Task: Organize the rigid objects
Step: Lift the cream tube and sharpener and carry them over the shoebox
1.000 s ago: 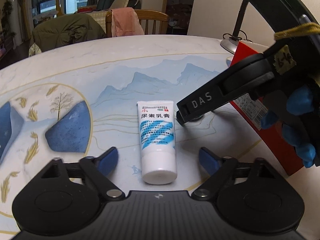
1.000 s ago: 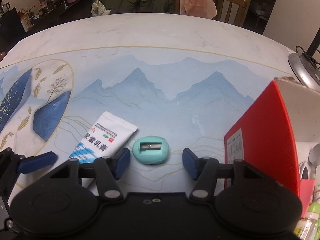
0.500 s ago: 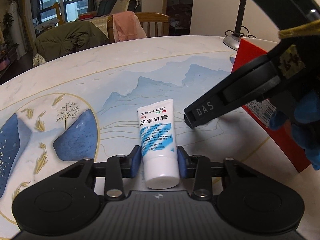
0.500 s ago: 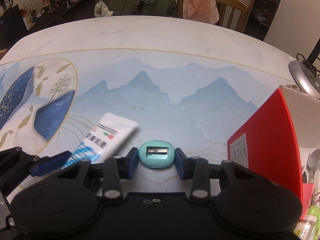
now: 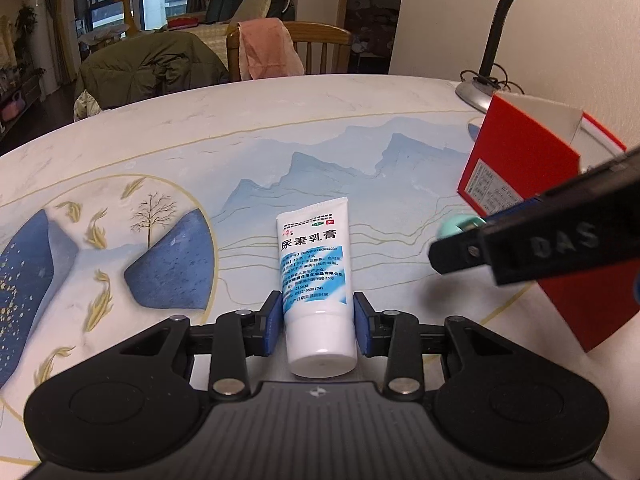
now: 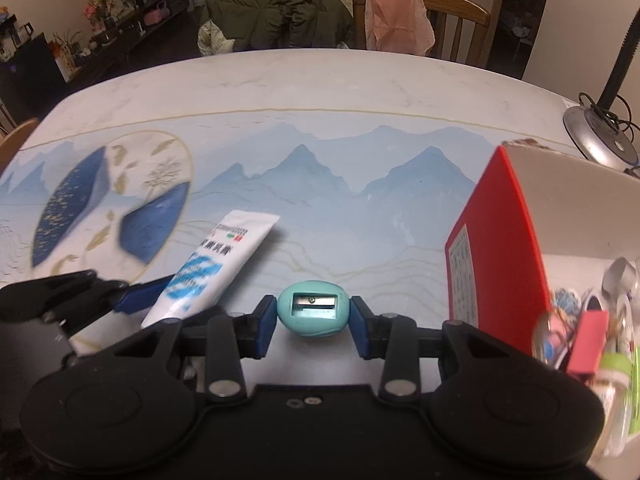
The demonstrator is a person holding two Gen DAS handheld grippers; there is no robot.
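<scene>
Cream tube (image 5: 314, 280): white plastic, blue label, flat cap toward the camera, crimped end pointing away. It sits between the left gripper (image 5: 316, 326) pads, just above the cap shoulder. Jaws are closed down to tube width and both pads look to be touching its sides. In the right wrist view the tube (image 6: 216, 264) looks tilted, crimped end up, so it's probably off the table (image 5: 280, 120) or pivoting on the cap; can't confirm.

Handling, my read: light and soft-walled. The body will squash under force, while the shoulder near the cap is the stiffest part, so the current grip point is right. The plastic is glossy and could slip or swing if tipped fast. Keep the squeeze moderate or the cap may weep.

Pencil sharpener (image 6: 312, 314): small teal oval, blade slot facing up. It sits between the right gripper (image 6: 314, 326) pads, with jaws narrowed to its width and contact on both curved ends. It is hard, light and not fragile. The rounded sides give little contact area, so it can squirt out if the pads are off-centre. Whether it's lifted I can't tell.

Red box (image 6: 500, 256) stands to the right, open at the top, with small clutter inside at its near end. It's the likely drop target for both items. From the left view the right gripper's body is between the tube and the box, so the arms need sequencing.

Desk lamp (image 5: 486, 60) is behind the box, well clear.
</scene>
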